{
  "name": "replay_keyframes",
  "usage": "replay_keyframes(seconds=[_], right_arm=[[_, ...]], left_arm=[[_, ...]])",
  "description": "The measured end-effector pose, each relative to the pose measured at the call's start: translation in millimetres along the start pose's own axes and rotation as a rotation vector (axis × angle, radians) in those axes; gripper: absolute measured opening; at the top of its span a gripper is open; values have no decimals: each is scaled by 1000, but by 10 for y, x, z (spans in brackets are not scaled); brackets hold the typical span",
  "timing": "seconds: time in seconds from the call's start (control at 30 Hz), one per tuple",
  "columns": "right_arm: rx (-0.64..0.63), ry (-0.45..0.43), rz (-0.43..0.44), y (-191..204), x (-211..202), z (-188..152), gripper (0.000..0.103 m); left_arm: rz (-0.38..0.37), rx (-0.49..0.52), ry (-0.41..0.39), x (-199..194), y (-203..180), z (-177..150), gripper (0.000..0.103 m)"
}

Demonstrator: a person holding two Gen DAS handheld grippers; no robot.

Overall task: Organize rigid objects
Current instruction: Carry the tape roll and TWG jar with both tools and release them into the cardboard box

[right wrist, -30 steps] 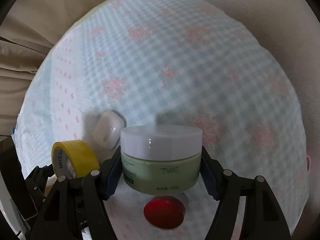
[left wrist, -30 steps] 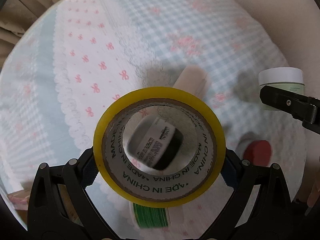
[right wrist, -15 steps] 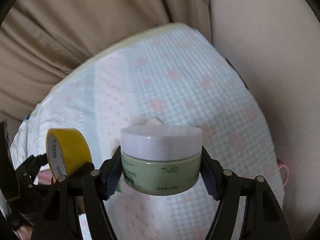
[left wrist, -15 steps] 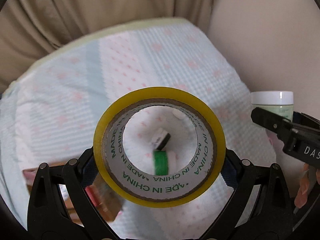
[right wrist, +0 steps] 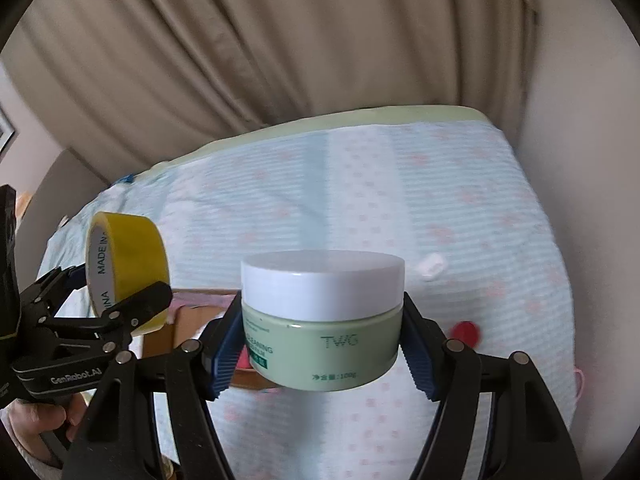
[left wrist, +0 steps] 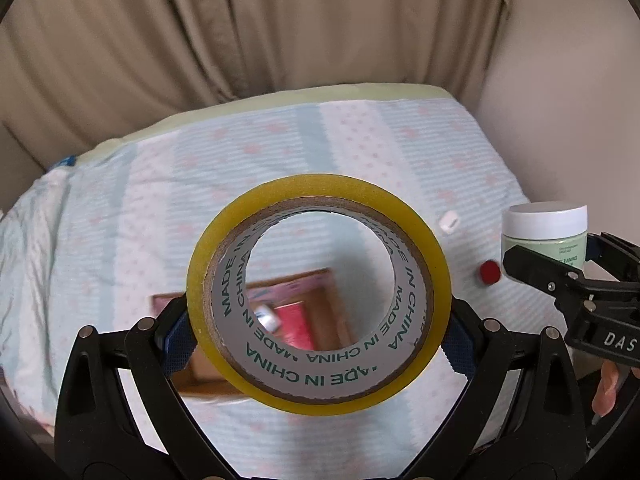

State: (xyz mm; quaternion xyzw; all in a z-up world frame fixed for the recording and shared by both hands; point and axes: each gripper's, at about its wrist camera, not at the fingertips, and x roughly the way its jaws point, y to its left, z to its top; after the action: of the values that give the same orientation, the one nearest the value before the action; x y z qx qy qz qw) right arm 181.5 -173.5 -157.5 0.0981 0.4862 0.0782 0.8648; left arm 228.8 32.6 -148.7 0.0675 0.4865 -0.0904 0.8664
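My left gripper (left wrist: pixel 318 332) is shut on a yellow tape roll (left wrist: pixel 416 216), held upright in the air above the bed; it also shows in the right wrist view (right wrist: pixel 132 260). My right gripper (right wrist: pixel 320 344) is shut on a pale green cream jar with a white lid (right wrist: pixel 322 320), also lifted; it shows at the right of the left wrist view (left wrist: pixel 546 232). An open cardboard box (left wrist: pixel 320 300) lies on the bed below, seen through the roll's hole, with a red item inside. It also shows behind the jar in the right wrist view (right wrist: pixel 188 320).
A bed with a light blue and pink patterned cover (left wrist: pixel 280 160) fills the scene. A red round cap (left wrist: pixel 490 272) and a small white case (left wrist: pixel 448 222) lie on it at the right. Beige curtains (left wrist: pixel 280 28) hang behind, a wall at the right.
Both grippers have risen and pulled back from the bed with their objects. The bed now looks far below, and the cardboard box has come into view under the tape roll.
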Motion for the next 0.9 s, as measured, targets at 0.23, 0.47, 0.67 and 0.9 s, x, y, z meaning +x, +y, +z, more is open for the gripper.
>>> replay_keyframes(seconds=[0.23,0.47,0.67,0.9], right_arm=[[1,32,32,951,329,-188,66],[48,118,17,1488,953,-423,66],[6,238,-4,1780,1488,-652,66],[-61,341,18,1873,2188,-894,66]], left_arm=[[-25,13,63,152,831,-298,97],[-45,41,185,759,1466,-555,97],[-59,27,296,1375,1807,-714,97],[-65,47,410,2069,1854,-909,97]])
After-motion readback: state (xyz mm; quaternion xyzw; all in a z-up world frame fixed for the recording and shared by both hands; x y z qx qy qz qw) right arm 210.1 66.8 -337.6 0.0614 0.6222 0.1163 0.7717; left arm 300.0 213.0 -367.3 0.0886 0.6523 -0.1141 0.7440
